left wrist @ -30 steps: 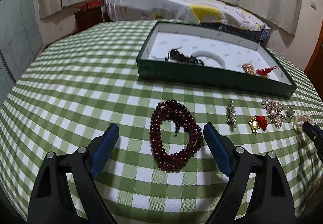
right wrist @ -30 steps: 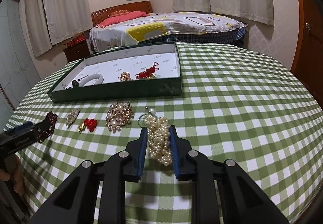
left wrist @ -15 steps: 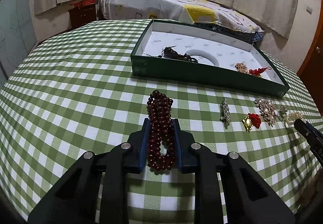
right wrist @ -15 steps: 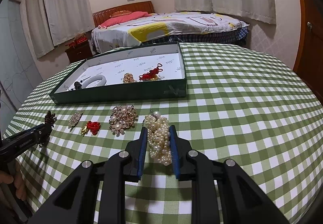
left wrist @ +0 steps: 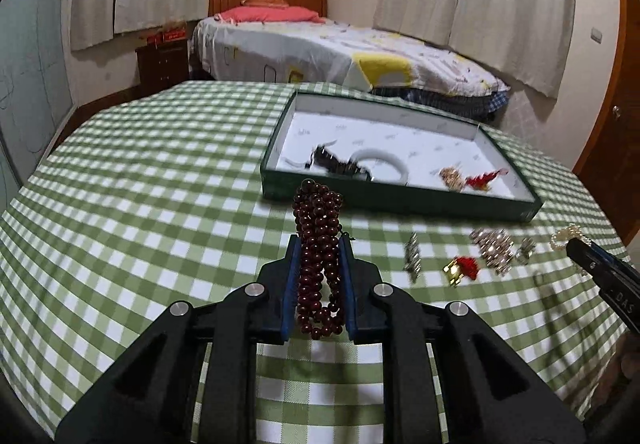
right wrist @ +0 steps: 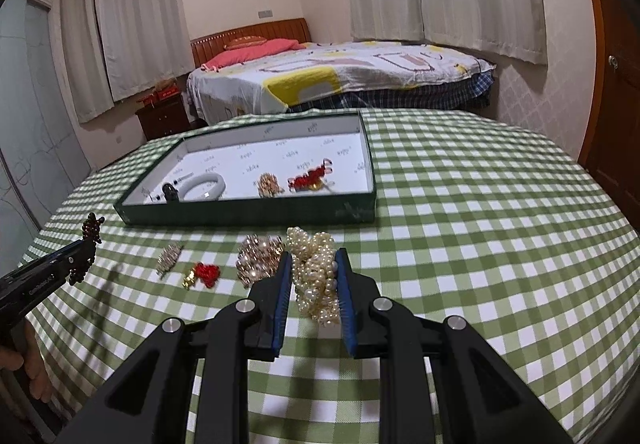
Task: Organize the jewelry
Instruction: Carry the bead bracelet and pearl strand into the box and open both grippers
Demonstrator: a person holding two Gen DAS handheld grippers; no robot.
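Note:
My left gripper [left wrist: 319,244] is shut on a dark red bead necklace [left wrist: 318,244] and holds it above the checked tablecloth, short of the green tray [left wrist: 360,200]. My right gripper [right wrist: 314,260] is shut on a bunch of white pearls [right wrist: 316,276], also lifted, in front of the tray [right wrist: 248,212]. The tray holds a white bangle [right wrist: 202,186], a dark bracelet [left wrist: 334,162], a gold brooch [right wrist: 270,184] and a red knot charm [right wrist: 310,178]. The left gripper shows at the left edge of the right wrist view [right wrist: 86,244].
On the cloth before the tray lie a silver clip [left wrist: 412,256], a red and gold charm [left wrist: 462,268] and a gold pearl brooch [left wrist: 492,244]; the same clip [right wrist: 168,260], charm [right wrist: 202,274] and brooch [right wrist: 258,260] show in the right wrist view. A bed stands behind the round table.
The left gripper shut on the red bead necklace and lifted it off the cloth toward the tray. The right gripper, holding the pearls throughout, also rose and moved nearer the tray.

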